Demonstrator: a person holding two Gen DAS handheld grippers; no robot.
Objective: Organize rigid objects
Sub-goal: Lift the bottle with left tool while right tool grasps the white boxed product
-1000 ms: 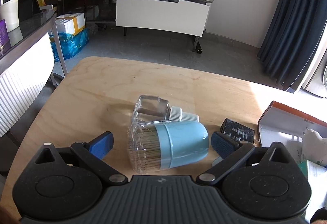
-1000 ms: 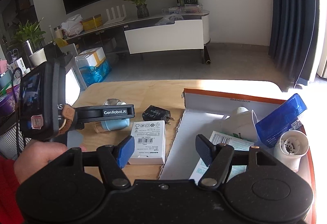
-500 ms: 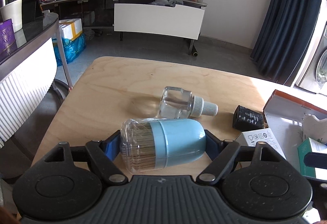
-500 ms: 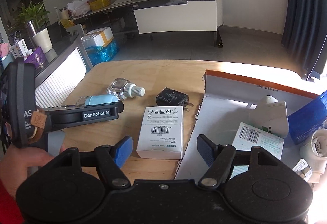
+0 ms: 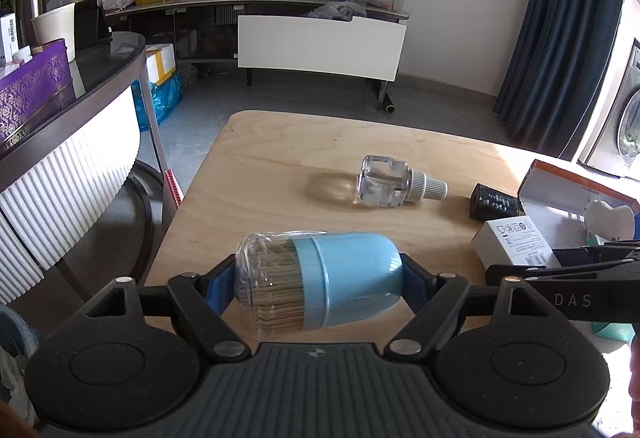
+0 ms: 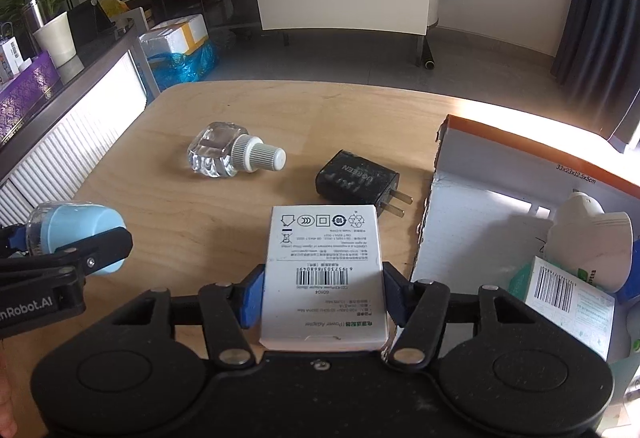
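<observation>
My left gripper [image 5: 320, 282] is shut on a toothpick holder [image 5: 320, 284] with a light blue cap and a clear base, lying sideways between the pads and lifted above the wooden table [image 5: 280, 166]. It also shows in the right wrist view [image 6: 76, 234]. My right gripper [image 6: 322, 296] is shut on a white power adapter box [image 6: 324, 270], its pads against both long sides. A clear bottle with a white cap [image 5: 394, 182] [image 6: 232, 154] and a black plug charger [image 6: 358, 178] [image 5: 494, 202] lie on the table.
An open cardboard box with an orange rim [image 6: 520, 134] stands at the table's right, holding a white device [image 6: 592, 238], a barcoded packet [image 6: 568, 298] and other items. A dark counter [image 5: 60, 110] stands left of the table.
My left gripper closed on the toothpick holder and lifted it back from the bottle. My right gripper moved onto the white box and closed on it.
</observation>
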